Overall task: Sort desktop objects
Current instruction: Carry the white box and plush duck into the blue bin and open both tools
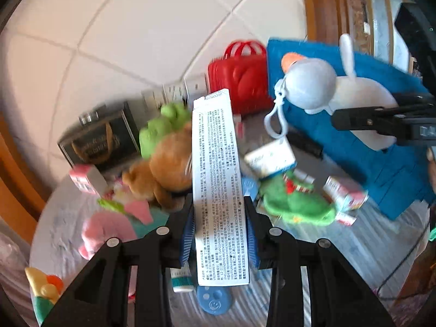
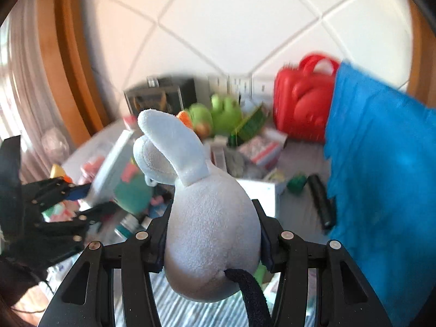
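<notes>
My left gripper [image 1: 219, 234] is shut on a long white printed box [image 1: 216, 179] and holds it above the cluttered table. My right gripper [image 2: 214, 234] is shut on a white plush bird [image 2: 207, 218] with a black tail; the same bird shows in the left wrist view [image 1: 327, 90], with an orange beak and a white clip loop, held in front of the blue bin [image 1: 368, 141]. The right gripper [image 1: 381, 125] enters that view from the right. The left gripper [image 2: 62, 204] with its box shows at the left of the right wrist view.
On the table lie a brown and green plush [image 1: 163, 152], a green plush [image 1: 294, 201], a pink plush [image 1: 109, 231], a red plastic case [image 1: 239, 79], a dark framed box [image 1: 100, 139], small cartons [image 1: 269, 158] and a black tube [image 2: 321, 201]. The blue bin [image 2: 381, 177] stands on the right.
</notes>
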